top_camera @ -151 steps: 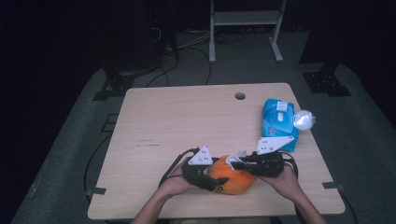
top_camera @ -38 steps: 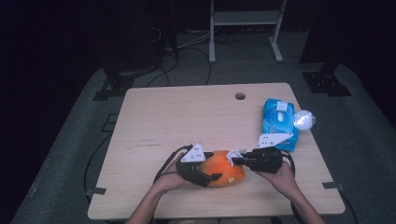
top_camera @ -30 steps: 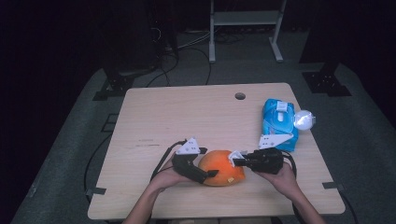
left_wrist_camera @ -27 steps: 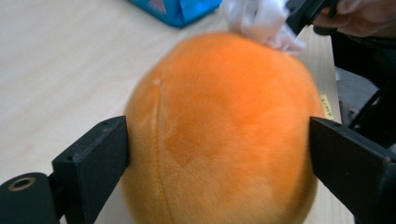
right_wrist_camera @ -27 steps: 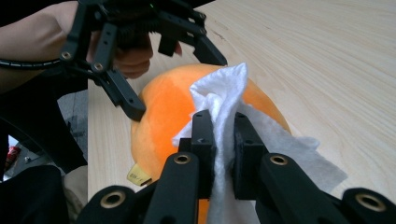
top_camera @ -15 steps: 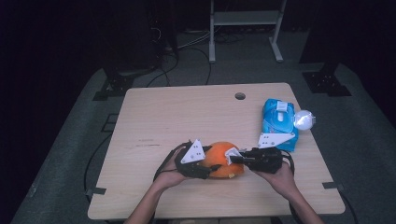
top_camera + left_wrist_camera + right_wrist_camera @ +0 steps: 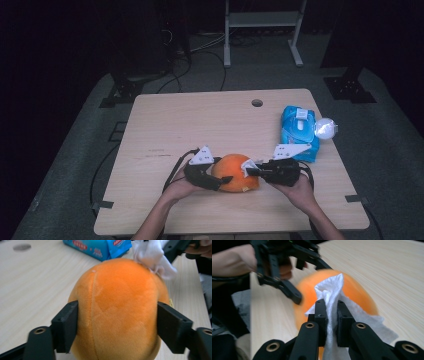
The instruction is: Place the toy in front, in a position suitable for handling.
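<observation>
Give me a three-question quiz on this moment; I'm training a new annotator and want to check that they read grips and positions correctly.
1. True or false: the left gripper has its jaws pressed against both sides of the round orange plush ball.
2. What does the right gripper hold? A) a crumpled white paper wipe B) a blue pen C) nothing
3. Fill in: the blue soft pack of wipes lies near the light wooden table's ____ edge, in the high view.

Key: 1 true. 2 A: the wipe is pinched between the jaws and touches the ball. 3 right.
</observation>
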`<state>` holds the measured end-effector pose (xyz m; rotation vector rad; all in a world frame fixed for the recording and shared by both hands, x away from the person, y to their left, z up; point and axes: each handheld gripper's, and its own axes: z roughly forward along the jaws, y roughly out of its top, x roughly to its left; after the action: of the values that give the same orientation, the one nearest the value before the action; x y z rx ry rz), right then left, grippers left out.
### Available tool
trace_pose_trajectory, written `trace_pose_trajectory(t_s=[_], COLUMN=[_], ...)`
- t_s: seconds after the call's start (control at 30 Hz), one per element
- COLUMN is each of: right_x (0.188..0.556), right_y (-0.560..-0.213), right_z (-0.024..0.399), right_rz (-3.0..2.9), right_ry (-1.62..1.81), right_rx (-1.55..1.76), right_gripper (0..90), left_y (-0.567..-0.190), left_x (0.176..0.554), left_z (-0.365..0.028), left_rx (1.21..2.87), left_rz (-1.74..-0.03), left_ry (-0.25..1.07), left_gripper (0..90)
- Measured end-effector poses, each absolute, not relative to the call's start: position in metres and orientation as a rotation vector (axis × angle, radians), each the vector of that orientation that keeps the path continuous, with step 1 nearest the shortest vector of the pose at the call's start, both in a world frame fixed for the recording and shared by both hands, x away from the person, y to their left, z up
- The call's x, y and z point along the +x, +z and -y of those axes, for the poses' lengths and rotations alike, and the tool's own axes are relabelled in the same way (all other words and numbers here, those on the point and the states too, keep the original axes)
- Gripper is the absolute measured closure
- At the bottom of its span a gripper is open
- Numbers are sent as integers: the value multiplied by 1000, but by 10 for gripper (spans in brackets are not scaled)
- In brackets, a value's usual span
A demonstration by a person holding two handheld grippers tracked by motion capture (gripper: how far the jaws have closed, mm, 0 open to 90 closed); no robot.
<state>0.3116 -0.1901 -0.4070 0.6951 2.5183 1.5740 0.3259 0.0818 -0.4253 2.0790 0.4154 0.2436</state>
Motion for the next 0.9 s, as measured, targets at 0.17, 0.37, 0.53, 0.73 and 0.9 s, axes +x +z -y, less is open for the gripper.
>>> trace_pose_trajectory(t_s=[0.17, 0.37, 0.53, 0.73, 0.9], right_x=[301, 314, 316, 301, 305], right_y=[-399, -407, -408, -396, -400], right_z=[174, 195, 197, 174, 179], right_rz=[-2518, -2493, -2475, -2499, -2498], right_ry=[1537, 1544, 1529, 1561, 1520], right_rx=[599, 713, 739, 599, 631], right_gripper=[813, 814, 814, 813, 816], left_y=[-419, -426, -429, -416, -418], left_x=[316, 328, 330, 313, 319], left_z=[-70, -81, -84, -64, -69], left_rx=[2125, 2055, 2062, 2116, 2049], left_rz=[-336, -459, -483, -321, -393], left_ry=[329, 194, 175, 322, 262], left_gripper=[265, 95, 237, 283, 139])
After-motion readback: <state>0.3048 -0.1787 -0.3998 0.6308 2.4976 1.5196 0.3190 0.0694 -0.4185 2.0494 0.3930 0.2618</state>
